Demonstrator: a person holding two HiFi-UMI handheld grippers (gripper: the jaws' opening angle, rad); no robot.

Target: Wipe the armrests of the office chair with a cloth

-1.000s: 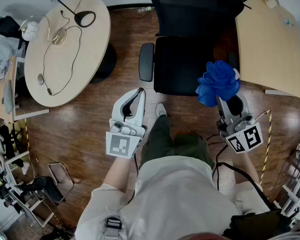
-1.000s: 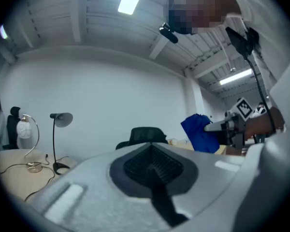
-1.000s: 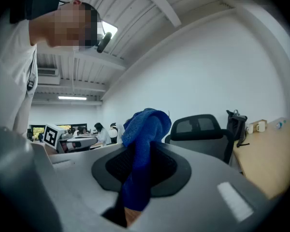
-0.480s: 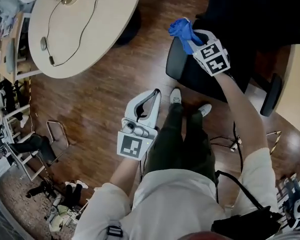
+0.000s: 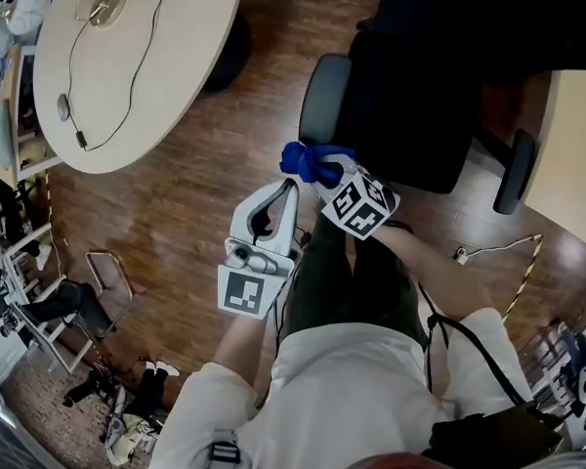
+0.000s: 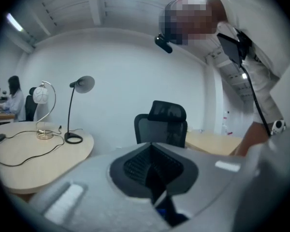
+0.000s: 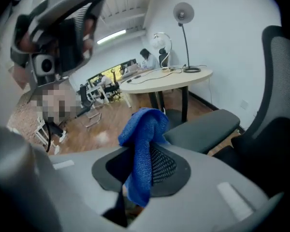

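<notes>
Blue cloth (image 5: 309,161) pinched in right hand-held gripper (image 5: 324,175), just beside chair armrest (image 5: 315,101), left hand-held gripper (image 5: 282,191) closed

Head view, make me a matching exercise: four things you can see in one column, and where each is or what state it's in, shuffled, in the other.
Column one
1. blue microfibre cloth
2. round beige wooden table
3. grey padded armrest
4. left hand-held gripper

Column two
A. jaws together, empty
B. carries a black desk lamp
C. clamped in the right hand-held gripper
D. on the black office chair, side facing the table

Pairs: 1-C, 2-B, 3-D, 4-A
</notes>
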